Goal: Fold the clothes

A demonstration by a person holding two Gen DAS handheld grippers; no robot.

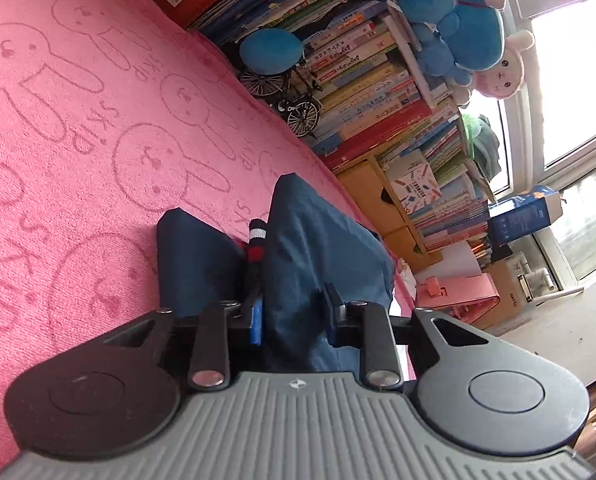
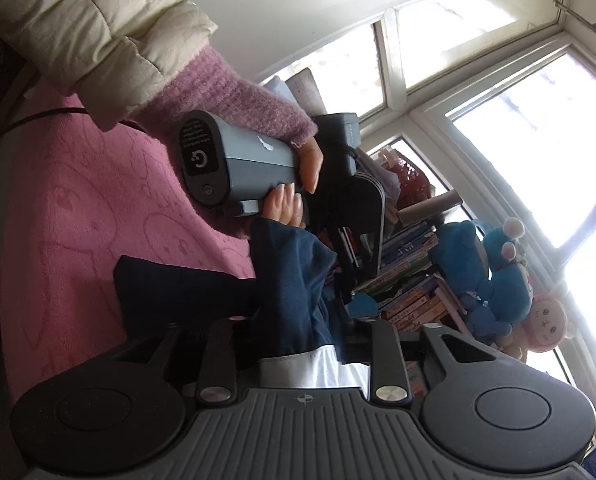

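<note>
While both of my wrists look along a lifted fold of cloth, this is how things stand, left to right.

Pink blanket (image 1: pixel 78 128): rabbit-printed, it spreads under everything on my left side.

Navy garment (image 1: pixel 310 248): raised off the blanket, one flap lying at left, a taller fold standing at right, a red, white and dark striped cuff (image 1: pixel 257 240) showing between them.

Left gripper (image 1: pixel 294 316): my jaws are pressed onto the navy garment's taller fold, which fills the gap between them.

Book stacks (image 1: pixel 378 92): beyond the blanket's far edge, with a small model bicycle (image 1: pixel 286 92) in front and blue plush toys (image 1: pixel 458 12) on top.

Right gripper (image 2: pixel 298 344): my jaws clamp the same garment where navy meets a white panel (image 2: pixel 318 368).

Left hand (image 2: pixel 294 200): seen from my right wrist, in a purple knit cuff, holding the other grey gripper body just above the cloth.
</note>
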